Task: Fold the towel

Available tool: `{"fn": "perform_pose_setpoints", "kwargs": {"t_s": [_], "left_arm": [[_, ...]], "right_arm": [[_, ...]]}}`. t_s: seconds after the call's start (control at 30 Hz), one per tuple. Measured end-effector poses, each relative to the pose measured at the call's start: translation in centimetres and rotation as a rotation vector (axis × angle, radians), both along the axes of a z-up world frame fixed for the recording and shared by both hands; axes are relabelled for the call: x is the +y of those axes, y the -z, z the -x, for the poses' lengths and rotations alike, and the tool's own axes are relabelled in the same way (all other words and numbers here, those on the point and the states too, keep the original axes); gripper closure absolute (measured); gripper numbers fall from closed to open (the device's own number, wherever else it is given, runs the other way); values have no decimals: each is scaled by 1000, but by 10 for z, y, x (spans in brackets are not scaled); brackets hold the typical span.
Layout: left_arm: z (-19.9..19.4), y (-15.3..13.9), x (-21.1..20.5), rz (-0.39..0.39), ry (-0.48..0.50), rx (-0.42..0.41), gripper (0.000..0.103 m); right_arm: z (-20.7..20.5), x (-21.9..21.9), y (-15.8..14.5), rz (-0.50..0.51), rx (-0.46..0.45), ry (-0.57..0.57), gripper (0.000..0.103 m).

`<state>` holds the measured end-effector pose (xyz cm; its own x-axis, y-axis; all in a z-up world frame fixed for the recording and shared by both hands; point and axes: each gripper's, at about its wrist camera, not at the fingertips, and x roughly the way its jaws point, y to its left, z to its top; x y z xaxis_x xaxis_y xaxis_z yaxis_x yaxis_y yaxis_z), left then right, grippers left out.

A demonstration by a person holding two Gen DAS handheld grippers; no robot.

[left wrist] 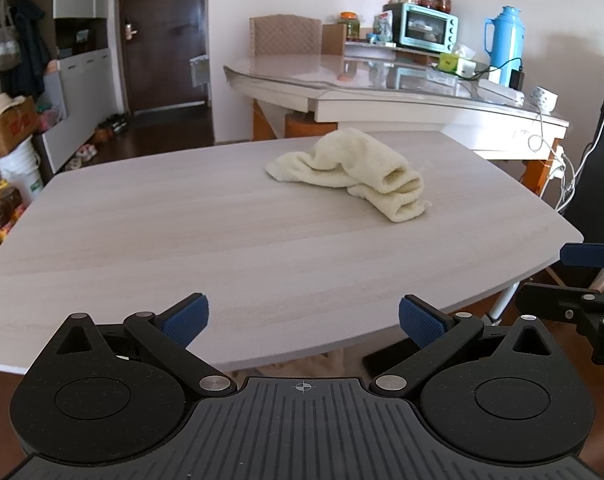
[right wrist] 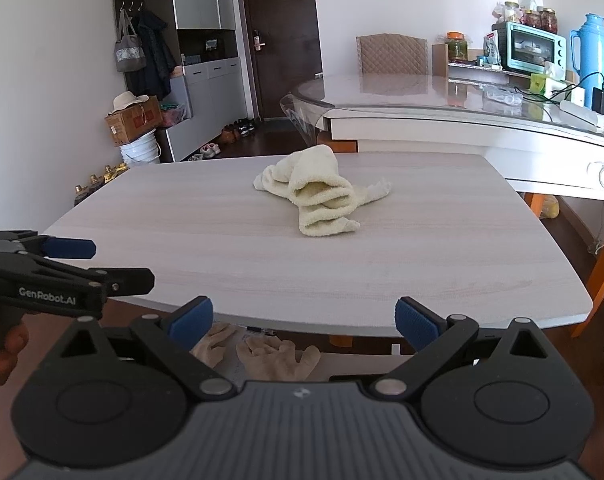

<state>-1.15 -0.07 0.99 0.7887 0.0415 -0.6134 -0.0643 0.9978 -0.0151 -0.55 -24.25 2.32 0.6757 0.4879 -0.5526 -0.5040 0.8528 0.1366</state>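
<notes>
- Left wrist view: the left tool (left wrist: 304, 320) hangs over the near edge of the desk (left wrist: 181, 240), its blue pads spread wide, grasping nothing.
- The cream towel (left wrist: 354, 172) lies crumpled toward the far middle of the desk.
- The right tool (right wrist: 304, 320) is likewise released, well short of the towel (right wrist: 322, 196).

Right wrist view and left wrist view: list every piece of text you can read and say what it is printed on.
"GenRobot.AI": white lettering on the black side of the left gripper, seen in the right wrist view.
Cardboard box by the cabinet: red print, too blurred to read.
Packets and jars around the teal oven: labels too small to read.
White bucket: a green mark, illegible.
Nothing else carries readable text.
</notes>
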Motion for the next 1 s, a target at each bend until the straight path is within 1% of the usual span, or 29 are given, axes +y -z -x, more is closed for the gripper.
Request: {"fn": "perform_pose_setpoints", "kwargs": {"t_s": [0.13,0.3,0.47,0.63,0.67,0.7,0.8,0.93,0.97,1.0], "left_arm": [[-12,-4,6,-1,-3,-2,0],[-31,-7,15,-8,-11,-1,0],[-52,-6,25,-17,-14,0,0],[-74,-4,39,-24,-25,6,0],[-78,-3,41,-25,-30,10,0],[-83,-1,44,-25,-35,13,0],[-95,3,52,-30,-49,25,0],[-106,8,63,-30,-66,45,0],[-109,9,66,-26,-69,50,0],[-110,11,68,-23,-72,55,0]], "right_arm": [[-12,2,-5,0,-4,1,4],[-40,16,-11,5,-12,-6,4],[-80,33,-14,-17,-10,-32,5],[-129,49,-13,-76,18,-49,6],[-139,51,-11,-85,29,-53,8],[-150,54,-9,-95,41,-59,12],[-172,64,1,-80,65,-53,19],[-190,72,12,-62,89,-55,24],[-192,73,14,-59,95,-58,30],[-194,74,16,-57,101,-61,39]]}}
